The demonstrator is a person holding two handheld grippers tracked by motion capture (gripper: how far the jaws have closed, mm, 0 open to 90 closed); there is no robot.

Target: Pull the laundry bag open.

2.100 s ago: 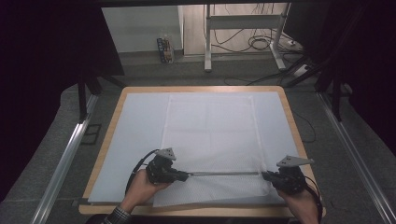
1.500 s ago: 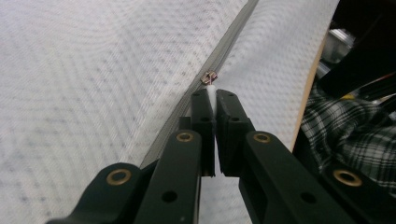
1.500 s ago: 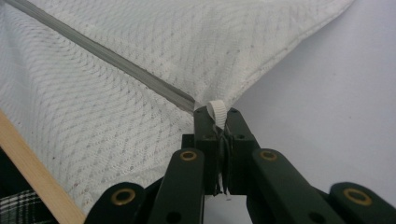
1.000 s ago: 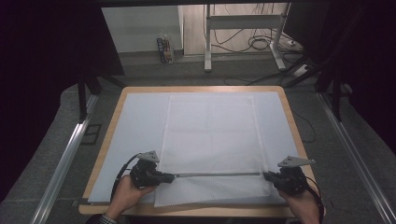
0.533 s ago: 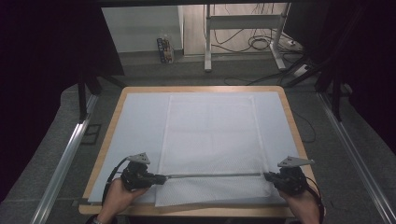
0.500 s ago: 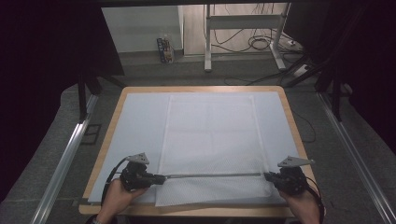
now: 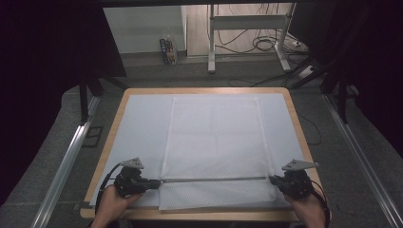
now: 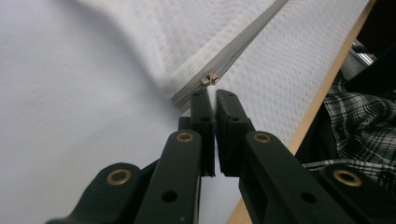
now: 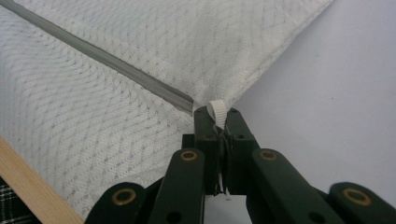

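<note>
White mesh bag [image 7: 216,142] lies flat on the table's [image 7: 114,121] pale cover, grey zipper [image 7: 214,179] taut along its near edge — left gripper [image 8: 211,100] pinches the zipper pull [image 8: 209,79], right gripper [image 9: 218,115] clamps the white end loop [image 9: 216,111].

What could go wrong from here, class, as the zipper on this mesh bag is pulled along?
1. The left gripper pinches only the thin white pull tab by the slider; it might slip out.
2. The right gripper holds just a small loop at the mesh bag corner; a hard pull could free it.
3. Mesh bunches beside the zipper and may snag.
</note>
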